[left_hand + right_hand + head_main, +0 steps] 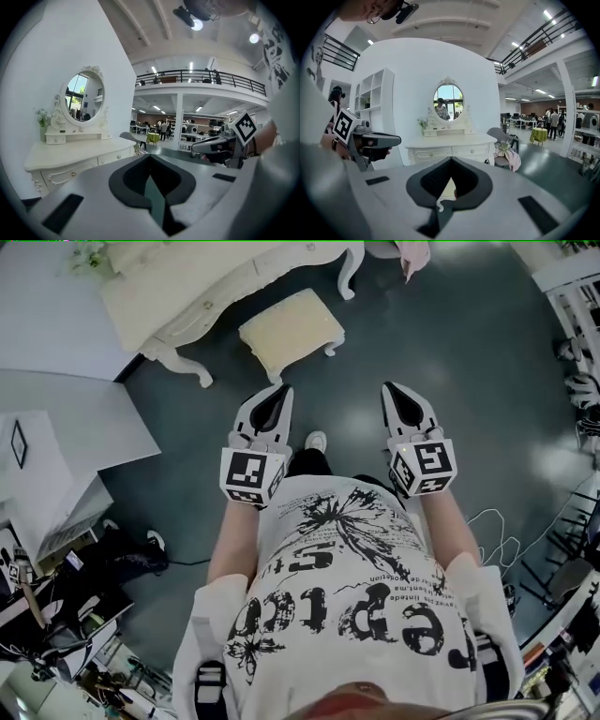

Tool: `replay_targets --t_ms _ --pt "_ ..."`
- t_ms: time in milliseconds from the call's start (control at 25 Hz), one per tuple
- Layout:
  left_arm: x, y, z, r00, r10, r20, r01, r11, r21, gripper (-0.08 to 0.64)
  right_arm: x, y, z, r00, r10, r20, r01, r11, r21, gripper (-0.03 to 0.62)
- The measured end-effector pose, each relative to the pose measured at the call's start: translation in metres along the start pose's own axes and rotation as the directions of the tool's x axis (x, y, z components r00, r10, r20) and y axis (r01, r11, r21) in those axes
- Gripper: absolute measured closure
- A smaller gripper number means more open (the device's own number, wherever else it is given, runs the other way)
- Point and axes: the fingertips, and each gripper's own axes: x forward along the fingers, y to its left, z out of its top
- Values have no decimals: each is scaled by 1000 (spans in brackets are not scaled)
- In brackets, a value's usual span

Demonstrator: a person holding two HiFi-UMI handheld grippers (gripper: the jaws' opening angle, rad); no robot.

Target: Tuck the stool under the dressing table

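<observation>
Left gripper (pixel 284 388), right gripper (pixel 387 387) held forward, both closed

left gripper (pixel 280 390) — jaws seemingly together | right gripper (pixel 390 388) — same, alongside

Open floor (pixel 422 343) up to stool (pixel 291 329), dressing table leg (pixel 183 362) nr its left

Bright, even indoor light, mostly from overhead: ceiling lamp (pixel 197 23) flares white in left gripper view, strip lights (pixel 547 15) in right gripper view. Head view: pale glare patches on dark floor (pixel 548 465), dressing table (pixel 187 292) nearly washed out, faint soft shadow beside stool (pixel 291 329). Heavy fisheye bend at edges, black corners in both gripper views. Left gripper (pixel 151 157) and right gripper (pixel 451 159) bodies soft, background sharp.
</observation>
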Motion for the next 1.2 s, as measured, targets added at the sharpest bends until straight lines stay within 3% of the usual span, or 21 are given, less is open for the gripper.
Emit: replay_targets --t_ms 360,600,840,960,1080,1200 --pt "91 87 0 995 84 -55 -86 995 -46 540 129 -30 17 988 125 -94 -124 992 19 575" --pt "130 100 -19 970 223 -100 -234 966 -108 540 188 -48 14 942 291 -165 -304 951 -60 575" --pt "179 144 -77 910 377 -172 -406 893 -191 540 277 -69 -15 874 423 -239 -467 867 -174 574" --pt "201 162 -122 880 419 -222 -463 860 -214 540 318 -83 -44 857 440 -267 -490 857 -160 574" --pt "213 174 -173 846 453 -281 -522 810 -268 540 355 -89 -88 841 445 -307 -501 855 -133 574" --pt "221 178 -215 828 468 -310 -554 768 -322 540 377 -87 -132 826 454 -333 -513 851 -113 574"
